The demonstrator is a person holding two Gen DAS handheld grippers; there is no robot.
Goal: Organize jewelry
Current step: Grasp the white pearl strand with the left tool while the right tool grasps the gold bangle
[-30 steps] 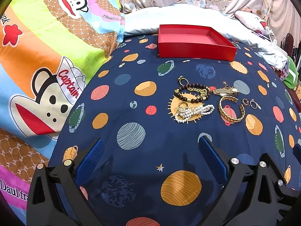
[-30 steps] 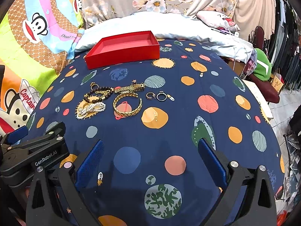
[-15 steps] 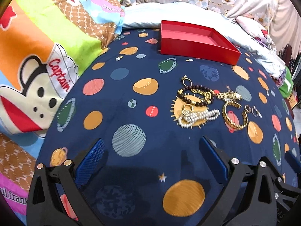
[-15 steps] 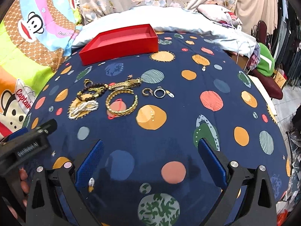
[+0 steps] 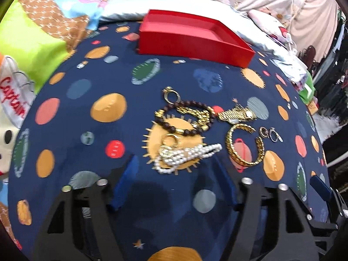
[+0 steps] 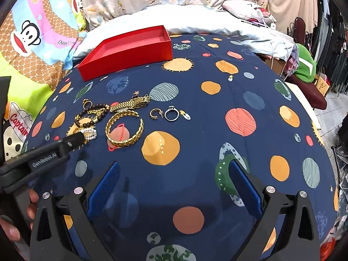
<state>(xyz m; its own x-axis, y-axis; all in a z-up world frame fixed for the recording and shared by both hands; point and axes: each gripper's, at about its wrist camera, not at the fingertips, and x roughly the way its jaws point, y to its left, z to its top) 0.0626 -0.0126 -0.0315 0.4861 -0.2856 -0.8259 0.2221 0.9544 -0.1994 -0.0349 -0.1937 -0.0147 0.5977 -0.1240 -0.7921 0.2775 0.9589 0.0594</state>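
- The left gripper (image 5: 174,184) is held low over the navy planet-print bedspread (image 6: 217,100), its jaws spread wide and holding nothing, with the white pearl bracelet (image 5: 187,155) lying just ahead between the blue pads.
- In the right wrist view the left gripper (image 6: 74,140) reaches in from 9 o'clock, its tip at the edge of the pearl bracelet (image 6: 90,133); actual contact cannot be told.
- For a clean pick, the jaws are best lowered astride the pearl strands alone and closed gently, since beads roll and the strands are likely to slip from a shallow pinch.
- The dark brown bead bracelet (image 5: 180,117) and a gold ring (image 5: 171,96) lie at 12 o'clock of the pearls, touching or overlapping them, so neighbours may be dragged along.
- The wide gold bangle (image 6: 125,129) sits at 3 o'clock of the pearls, the gold link watch (image 6: 130,105) beyond it, and two small rings (image 6: 165,114) further toward 3 o'clock.
- The open red cardboard box (image 6: 128,47) stands empty at 12 o'clock, well apart from the pile, judged to be the destination.
- The right gripper (image 6: 174,187) hangs over bare bedspread, its jaws spread and empty.
- Cartoon monkey bedding (image 6: 28,39) lies at 10 o'clock, out of the way.
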